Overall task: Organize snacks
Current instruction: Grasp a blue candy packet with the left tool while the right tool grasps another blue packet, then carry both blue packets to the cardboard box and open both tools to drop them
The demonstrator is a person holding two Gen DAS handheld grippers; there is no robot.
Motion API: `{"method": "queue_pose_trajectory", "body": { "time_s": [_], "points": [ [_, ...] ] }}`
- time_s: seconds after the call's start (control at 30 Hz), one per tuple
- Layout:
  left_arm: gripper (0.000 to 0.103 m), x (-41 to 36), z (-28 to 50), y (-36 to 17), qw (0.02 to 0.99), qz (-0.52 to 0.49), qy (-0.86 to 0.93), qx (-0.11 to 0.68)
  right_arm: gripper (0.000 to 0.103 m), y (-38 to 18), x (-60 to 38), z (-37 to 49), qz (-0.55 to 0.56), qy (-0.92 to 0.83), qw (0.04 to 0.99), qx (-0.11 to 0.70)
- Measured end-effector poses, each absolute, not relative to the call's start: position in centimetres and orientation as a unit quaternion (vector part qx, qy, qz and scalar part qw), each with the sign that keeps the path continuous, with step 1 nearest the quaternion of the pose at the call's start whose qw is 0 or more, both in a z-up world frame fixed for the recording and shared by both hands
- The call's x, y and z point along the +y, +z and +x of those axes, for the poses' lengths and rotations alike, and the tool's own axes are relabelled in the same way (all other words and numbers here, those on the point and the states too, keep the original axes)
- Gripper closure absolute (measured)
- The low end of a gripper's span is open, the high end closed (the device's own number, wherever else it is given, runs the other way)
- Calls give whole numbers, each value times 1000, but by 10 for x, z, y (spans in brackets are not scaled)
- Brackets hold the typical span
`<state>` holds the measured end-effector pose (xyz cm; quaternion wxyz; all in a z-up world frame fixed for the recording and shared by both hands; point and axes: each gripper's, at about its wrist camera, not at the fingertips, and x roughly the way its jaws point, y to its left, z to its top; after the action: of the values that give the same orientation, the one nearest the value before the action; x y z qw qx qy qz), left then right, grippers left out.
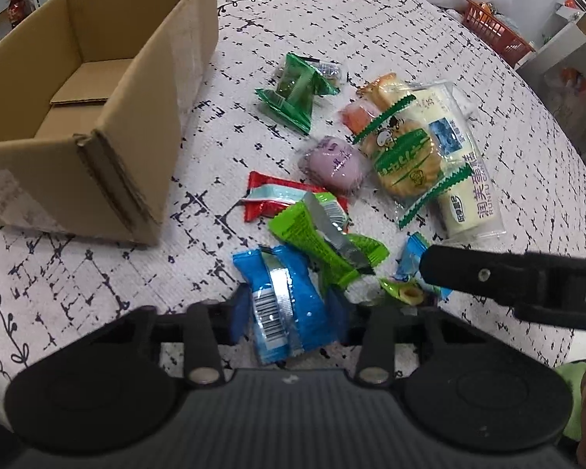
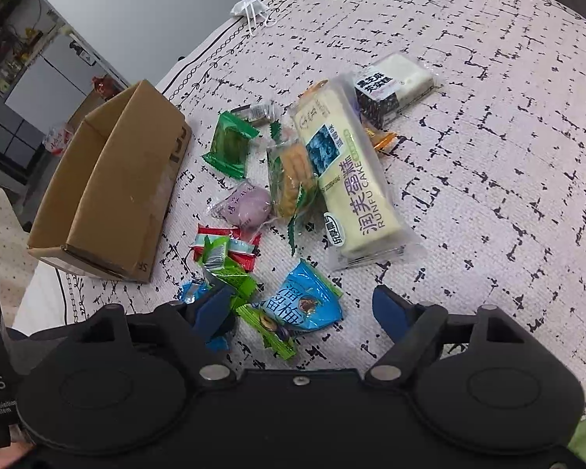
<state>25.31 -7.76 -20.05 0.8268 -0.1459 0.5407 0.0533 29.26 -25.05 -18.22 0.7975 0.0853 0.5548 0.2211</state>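
A: What is seen on the white cloth-covered table [image 1: 371, 31] with its dark dash pattern?

B: An open brown corrugated cardboard box [image 1: 97, 90] is set toward the left edge, nothing seen inside it. Beside it crinkly plastic snack packets are scattered: a dark green foil wrapper [image 1: 293, 92], a round purple pastry in clear film [image 1: 334, 164], a red foil sachet [image 1: 269, 197], a long cream cake bar in clear wrap [image 1: 457, 156] and a round biscuit in green-edged film [image 1: 404, 156] resting on it.

A: What is shown in one view only?

B: A black-and-white wrapped slab [image 2: 394, 86] farther back on the table is shown only in the right wrist view; an orange slatted basket [image 1: 496, 31] beyond the far edge is plain only in the left.

A: And the fingers?

B: The left gripper [image 1: 287, 308] is narrowed onto a glossy blue barcoded pouch [image 1: 281, 305], its blue pads pressed against both sides. The right gripper [image 2: 301, 312] is held wide, with a blue printed packet [image 2: 304, 301] lying between its fingers [image 2: 390, 310], untouched.
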Motion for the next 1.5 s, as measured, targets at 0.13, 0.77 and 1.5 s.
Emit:
{"method": "queue_pose_trajectory", "body": {
  "time_s": [0.13,0.77,1.5],
  "points": [
    [69,-72,251,-197,824,-155,64,542,27,-188,-246,293,67,217,795,562],
    [69,-42,207,-148,849,-179,79,491,72,-197,-207,278,-62,227,807,541],
    [69,-15,171,-66,894,-186,95,396,74,-116,-211,250,11,256,868,426]
  ]
}}
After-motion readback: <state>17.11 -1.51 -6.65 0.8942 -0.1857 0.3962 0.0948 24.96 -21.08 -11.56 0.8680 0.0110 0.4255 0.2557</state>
